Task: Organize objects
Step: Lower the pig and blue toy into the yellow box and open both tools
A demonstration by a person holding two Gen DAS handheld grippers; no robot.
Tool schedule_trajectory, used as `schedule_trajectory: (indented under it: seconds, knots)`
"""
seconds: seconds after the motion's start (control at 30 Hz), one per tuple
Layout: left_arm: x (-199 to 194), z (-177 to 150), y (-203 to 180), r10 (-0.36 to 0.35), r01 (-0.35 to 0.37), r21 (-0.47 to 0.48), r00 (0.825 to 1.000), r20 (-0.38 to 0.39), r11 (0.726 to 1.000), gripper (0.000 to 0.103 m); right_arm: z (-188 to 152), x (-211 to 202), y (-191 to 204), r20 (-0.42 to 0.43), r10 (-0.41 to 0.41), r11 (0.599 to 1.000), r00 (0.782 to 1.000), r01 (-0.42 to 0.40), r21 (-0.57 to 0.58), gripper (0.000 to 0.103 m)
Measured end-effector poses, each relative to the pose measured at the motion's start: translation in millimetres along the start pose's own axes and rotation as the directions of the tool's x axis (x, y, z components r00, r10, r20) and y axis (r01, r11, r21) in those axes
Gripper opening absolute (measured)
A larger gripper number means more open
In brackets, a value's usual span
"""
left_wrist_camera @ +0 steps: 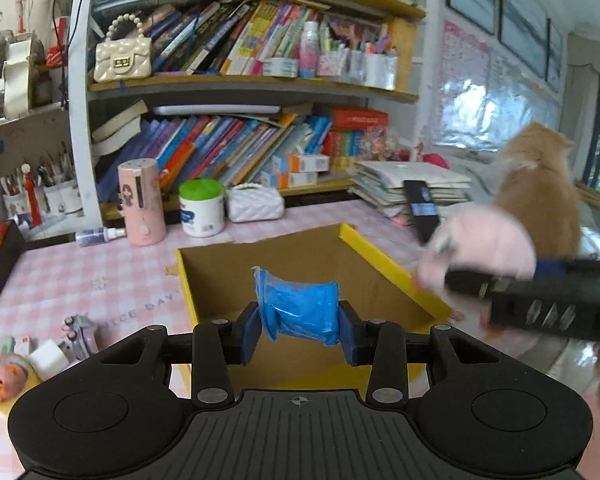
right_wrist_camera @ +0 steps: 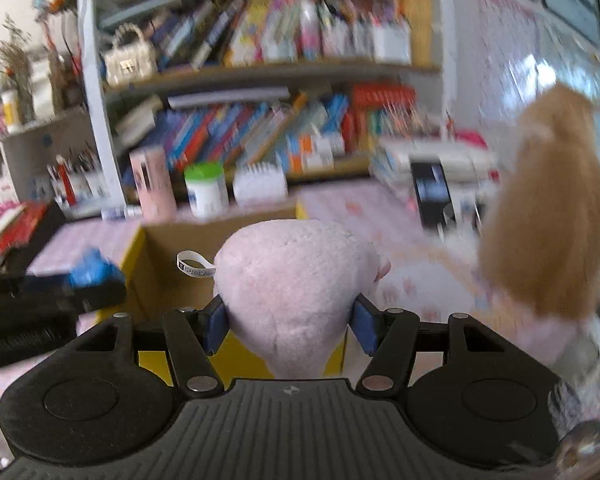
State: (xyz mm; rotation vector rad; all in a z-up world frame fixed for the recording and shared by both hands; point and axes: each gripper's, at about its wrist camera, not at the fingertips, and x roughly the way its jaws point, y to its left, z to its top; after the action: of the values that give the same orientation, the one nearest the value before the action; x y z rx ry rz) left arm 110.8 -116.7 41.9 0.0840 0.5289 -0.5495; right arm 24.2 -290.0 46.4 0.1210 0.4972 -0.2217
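Blue bag pinched between left gripper pads, held over the open yellow cardboard box on the pink checked tablecloth. Pink plush toy squeezed in right gripper, hovering at the box's right rim. Orange cat sits on the table beyond, facing away.

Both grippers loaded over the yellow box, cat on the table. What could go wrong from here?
1. The left gripper and right gripper converge on the same cardboard box; they may collide.
2. The orange cat sits close beside the box and could move into the right gripper's path.
3. The blue bag is soft and slick, the pink plush toy squashy; either may slip.
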Motion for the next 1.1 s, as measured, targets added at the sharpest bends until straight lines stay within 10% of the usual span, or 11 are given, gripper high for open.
schedule_trajectory:
  seconds: [0.3, 0.67, 1.0, 1.1]
  knots:
    - [77.1, -3.7, -13.1, 0.097, -0.098, 0.001, 0.980, -0.173, 0.995, 0.039, 45.8, 94.0, 7.0, -0.104, 0.189, 0.972, 0.976, -0.201, -0.119, 0.059]
    - [129.1, -7.7, -16.2, 0.141, -0.145, 0.008, 0.945, -0.296, 0.989, 0.039, 55.8, 219.3, 38.2, -0.416, 0.226, 0.922, 0.881, -0.331, -0.200, 0.061]
    - [139.0, -8.2, -17.7, 0.159, -0.171, -0.016, 0.941, -0.298, 0.985, 0.043, 54.5, 254.2, 43.1, -0.484, 0.279, 0.900, 0.829, -0.402, -0.170, 0.067]
    - [125.8, -4.3, -17.4, 0.168, -0.181, -0.039, 0.959, -0.228, 0.983, 0.065, 59.7, 244.3, 41.0, -0.442, 0.298, 0.895, 0.846, -0.409, -0.179, 0.080]
